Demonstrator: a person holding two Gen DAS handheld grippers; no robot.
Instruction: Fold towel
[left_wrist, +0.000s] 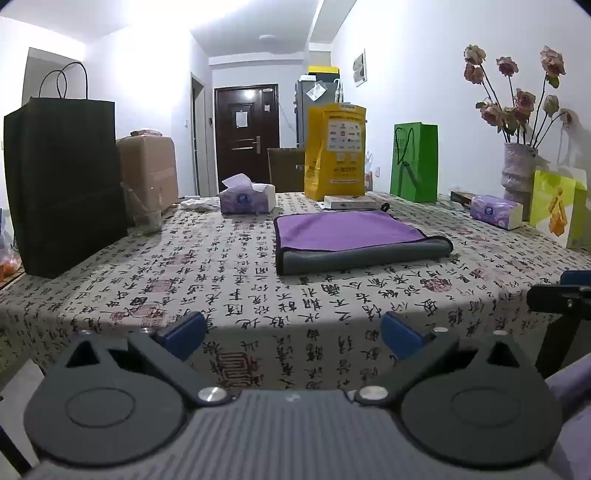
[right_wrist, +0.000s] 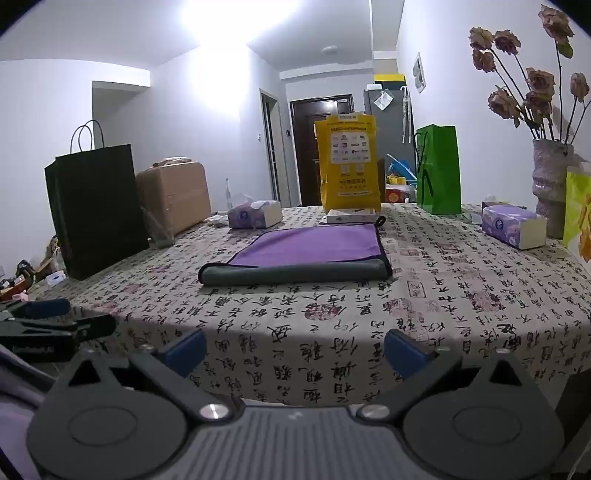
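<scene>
Left wrist view: the left gripper (left_wrist: 293, 334) sits low at the near edge of the table with the calligraphy-print tablecloth (left_wrist: 229, 266), its two blue-tipped fingers (left_wrist: 184, 332) spread wide apart with nothing between them. The right gripper (right_wrist: 293, 350) is held the same way in the right wrist view, blue fingers (right_wrist: 404, 352) spread and empty, short of the near table edge; part of it also appears at the right border of the left wrist view (dark frame, blue tip). The purple microfibre towel with grey underside and dark trim (left_wrist: 347, 236) lies flat near the middle of the tabletop, well apart from both grippers. Its near edge is turned over in a soft roll so that the grey face (right_wrist: 295, 273) shows along the side closest to the cameras, and a small hanging loop sits at its far right corner. A tall black paper bag with cord handles (left_wrist: 62, 177) stands at the left edge. A purple tissue pack (left_wrist: 247, 197) lies toward the far left corner, and a second one (right_wrist: 513, 225) near the right edge. A yellow printed bag (left_wrist: 334, 151) and a green gift bag (left_wrist: 413, 162) stand along the far edge. A wrapped vase of dried roses (right_wrist: 550, 177) stands at the far right corner.
</scene>
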